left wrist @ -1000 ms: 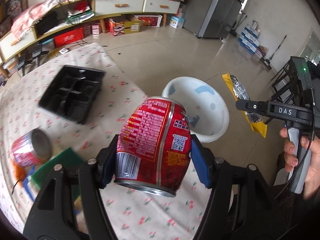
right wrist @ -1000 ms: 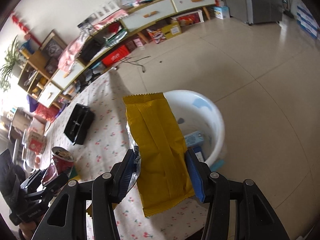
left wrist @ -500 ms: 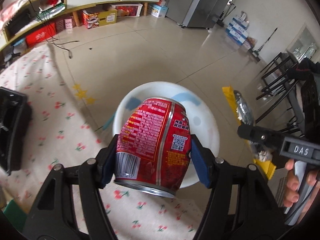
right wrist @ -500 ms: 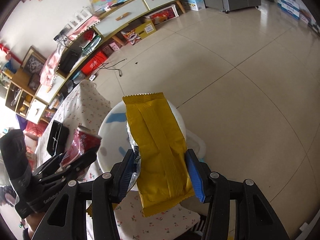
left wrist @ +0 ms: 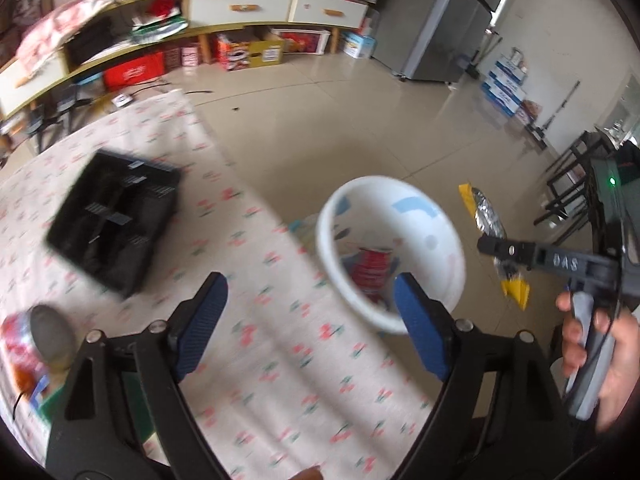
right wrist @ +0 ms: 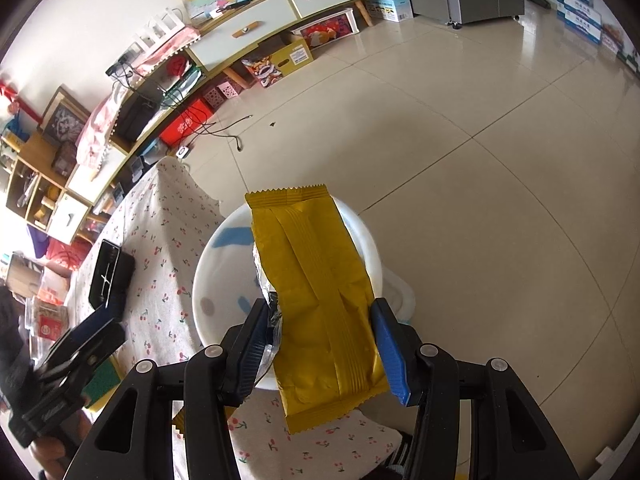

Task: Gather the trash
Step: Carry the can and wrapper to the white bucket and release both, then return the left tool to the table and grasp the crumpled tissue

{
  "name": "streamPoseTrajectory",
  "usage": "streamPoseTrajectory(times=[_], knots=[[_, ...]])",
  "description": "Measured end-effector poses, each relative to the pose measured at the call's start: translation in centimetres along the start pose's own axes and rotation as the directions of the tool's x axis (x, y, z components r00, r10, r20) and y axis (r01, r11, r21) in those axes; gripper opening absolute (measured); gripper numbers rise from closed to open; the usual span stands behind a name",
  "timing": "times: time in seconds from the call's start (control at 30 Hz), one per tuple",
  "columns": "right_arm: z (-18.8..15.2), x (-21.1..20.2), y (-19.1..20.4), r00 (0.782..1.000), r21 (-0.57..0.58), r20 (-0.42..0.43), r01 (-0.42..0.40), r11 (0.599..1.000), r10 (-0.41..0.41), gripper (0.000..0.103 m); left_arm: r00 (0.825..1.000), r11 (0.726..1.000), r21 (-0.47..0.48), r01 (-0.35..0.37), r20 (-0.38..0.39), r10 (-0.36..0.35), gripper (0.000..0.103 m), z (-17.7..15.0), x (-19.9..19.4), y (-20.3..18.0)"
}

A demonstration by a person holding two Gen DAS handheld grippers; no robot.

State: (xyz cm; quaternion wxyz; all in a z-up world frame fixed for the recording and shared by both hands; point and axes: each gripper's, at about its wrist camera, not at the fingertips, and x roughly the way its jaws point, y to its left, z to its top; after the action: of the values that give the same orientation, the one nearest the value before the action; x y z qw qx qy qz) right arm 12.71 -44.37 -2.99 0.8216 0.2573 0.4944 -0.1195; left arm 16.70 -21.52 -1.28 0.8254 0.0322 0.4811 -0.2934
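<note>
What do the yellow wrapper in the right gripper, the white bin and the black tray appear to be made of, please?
Yellow wrapper: thin plastic film, probably foil-lined; it shows crimped zigzag ends, creases and a silvery inside.
White bin: probably moulded plastic, with smooth, slightly glossy walls and a rolled rim.
Black tray: likely thin, dull moulded plastic with formed compartments; blur leaves this uncertain.

The bin (left wrist: pixel 390 248) is white with blue patches, the can (left wrist: pixel 372 268) red, the wrapper (right wrist: pixel 320 292) yellow, the tray (left wrist: pixel 112 224) black, and the cloth (left wrist: pixel 260 360) white with cherries.
</note>
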Motion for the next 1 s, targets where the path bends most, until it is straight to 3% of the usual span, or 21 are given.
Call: streamPoseTrajectory(times=[0.23, 0.57, 0.63, 0.7, 1.0], knots=[[0.1, 1.3, 2.0, 1.0, -0.027, -0.022, 0.019, 0.999, -0.019, 0.053, 0.997, 0.996, -0.054, -0.075, 0.007, 0.075, 0.089, -2.5, -3.1, 4.3], [0.3, 2.8, 3.5, 0.998, -0.036, -0.023, 0.066, 0.997, -0.067, 0.054, 0.979, 0.974, -0.114, -0.197, 0.037, 0.203, 0.096, -5.9, -7.5, 9.8], [0.4, 2.9, 3.7, 0.997, -0.025, -0.025, 0.07, 0.997, -0.071, 0.058, 0.974, 0.969, -0.128, -0.213, 0.044, 0.22, 0.098, -6.6, -8.5, 11.0], [0.3, 2.7, 3.9, 0.997, -0.023, -0.019, 0.081, 0.996, -0.081, 0.07, 0.971, 0.964, -0.141, -0.225, 0.048, 0.234, 0.099, -7.2, -9.2, 12.1], [-0.6, 1.0, 6.8, 0.994, -0.088, 0.035, 0.103, 0.991, -0.1, 0.077, 0.959, 0.944, -0.187, -0.271, 0.029, 0.281, 0.1, -9.9, -11.4, 16.1]])
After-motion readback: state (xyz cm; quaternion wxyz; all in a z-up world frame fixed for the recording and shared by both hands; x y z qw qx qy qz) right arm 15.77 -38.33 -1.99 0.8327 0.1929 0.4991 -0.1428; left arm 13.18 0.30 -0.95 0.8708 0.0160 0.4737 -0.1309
